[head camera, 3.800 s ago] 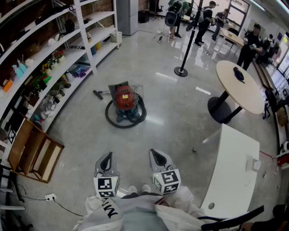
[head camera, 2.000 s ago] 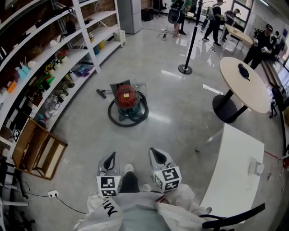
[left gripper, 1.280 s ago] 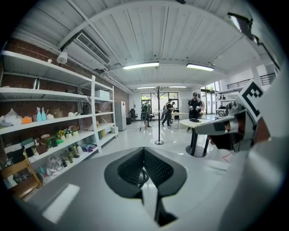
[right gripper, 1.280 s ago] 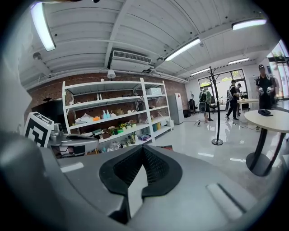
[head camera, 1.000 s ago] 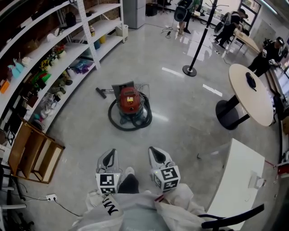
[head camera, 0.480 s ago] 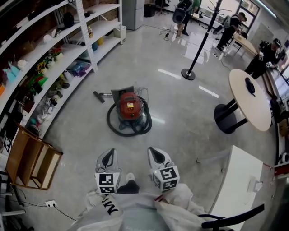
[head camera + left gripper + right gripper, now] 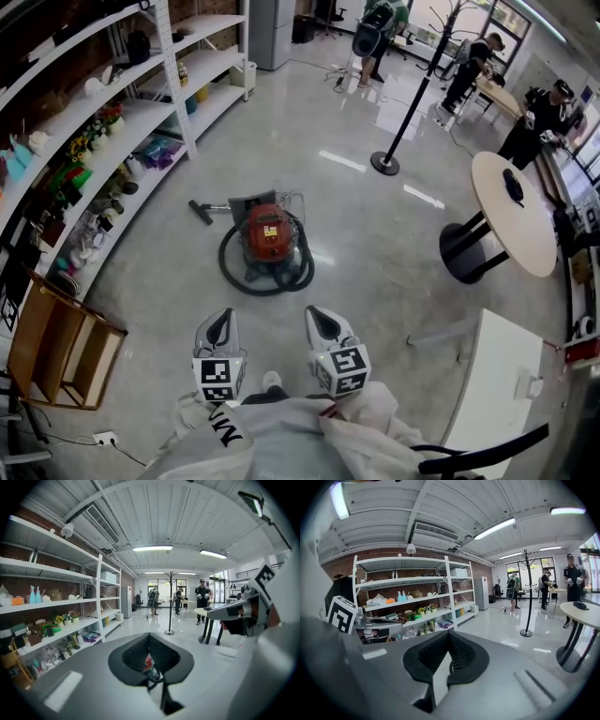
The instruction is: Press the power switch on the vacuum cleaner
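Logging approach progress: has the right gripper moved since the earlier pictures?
Yes: the right gripper has moved forward, nearer the red vacuum cleaner, without reaching it.

1. The power switch on the red, round canister vacuum cleaner (image 7: 270, 234) is too small to make out in the head view.
2. In the left gripper view, only a red sliver of it shows past the left gripper (image 7: 150, 638); the rest is hidden.
3. The objects on the white metal shelves (image 7: 141, 112) are too small to identify.
4. The person's hands are hidden beneath the white sleeves (image 7: 361, 436).
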Demonstrator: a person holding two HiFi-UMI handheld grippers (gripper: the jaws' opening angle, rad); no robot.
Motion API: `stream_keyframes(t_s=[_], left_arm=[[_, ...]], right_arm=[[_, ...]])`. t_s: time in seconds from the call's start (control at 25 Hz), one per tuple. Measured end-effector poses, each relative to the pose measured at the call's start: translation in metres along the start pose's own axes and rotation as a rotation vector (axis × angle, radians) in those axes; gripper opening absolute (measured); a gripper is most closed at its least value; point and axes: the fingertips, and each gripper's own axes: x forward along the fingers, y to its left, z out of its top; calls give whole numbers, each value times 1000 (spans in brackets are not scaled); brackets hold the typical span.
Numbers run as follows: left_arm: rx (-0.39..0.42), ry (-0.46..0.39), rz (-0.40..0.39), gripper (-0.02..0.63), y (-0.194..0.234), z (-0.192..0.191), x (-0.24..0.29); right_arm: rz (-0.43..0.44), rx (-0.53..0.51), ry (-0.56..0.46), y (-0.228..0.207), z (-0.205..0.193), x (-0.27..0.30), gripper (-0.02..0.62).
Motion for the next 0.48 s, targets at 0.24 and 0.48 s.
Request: stream_keyframes(t_s=[0.24,0.48], left_arm=[[-13,-1,-9,0,10,-1,4],[-6,2,-21,0,15,1,9]], right_arm=[[-16,6,4,2,5,5,0],[-34,11,0,1,8,9,0]])
